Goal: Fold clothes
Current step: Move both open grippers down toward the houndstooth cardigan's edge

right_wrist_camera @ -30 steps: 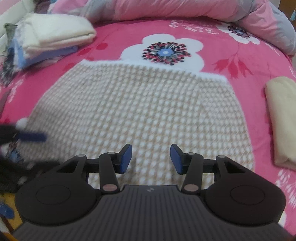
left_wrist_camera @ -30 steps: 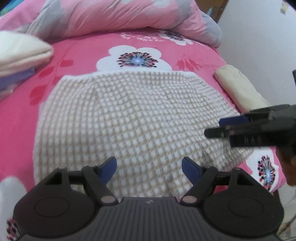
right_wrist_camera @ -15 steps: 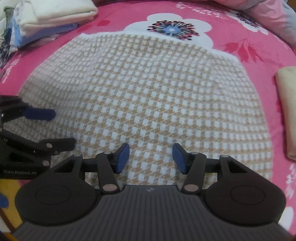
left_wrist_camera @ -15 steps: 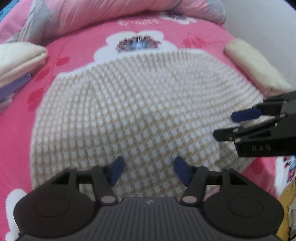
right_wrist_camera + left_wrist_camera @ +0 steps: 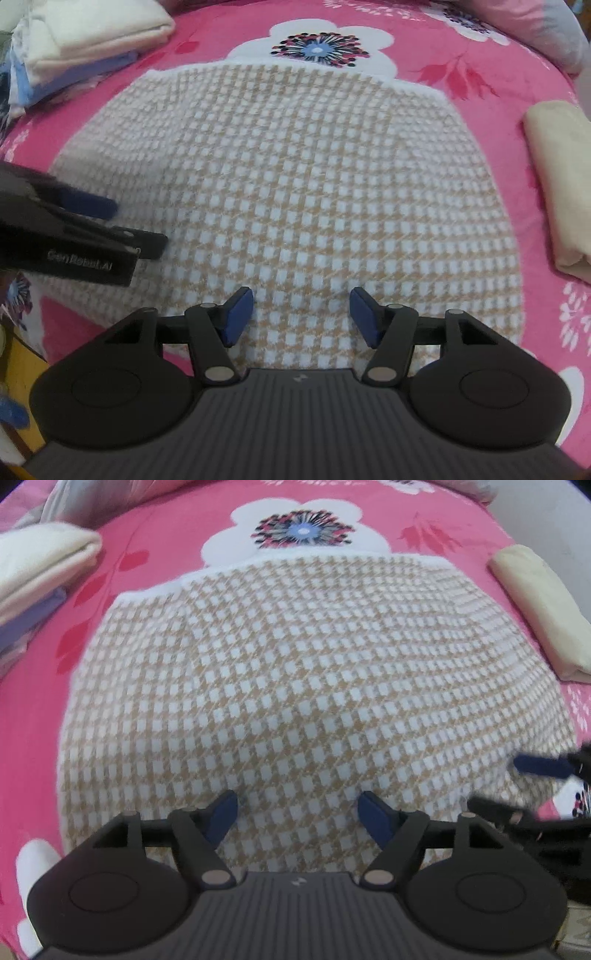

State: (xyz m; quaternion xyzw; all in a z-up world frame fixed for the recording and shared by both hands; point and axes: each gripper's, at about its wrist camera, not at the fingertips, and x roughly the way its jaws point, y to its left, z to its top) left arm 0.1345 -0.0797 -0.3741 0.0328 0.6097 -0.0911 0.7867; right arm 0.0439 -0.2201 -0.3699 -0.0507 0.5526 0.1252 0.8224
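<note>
Checked cloth spread flat on a pink floral bed.
Folded piles sit at the left, a cream bundle at the right. Both left tongs and right tongs hang over the cloth's near edge, jaws opening, gripping nothing.

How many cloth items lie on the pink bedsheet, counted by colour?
Checked beige-and-white: 1, the spread garment
Cream, folded: 2, the stack's top piece and the piece at the right
Blue or purple, folded: at least 1, under the cream piece
Total: at least 4
</note>
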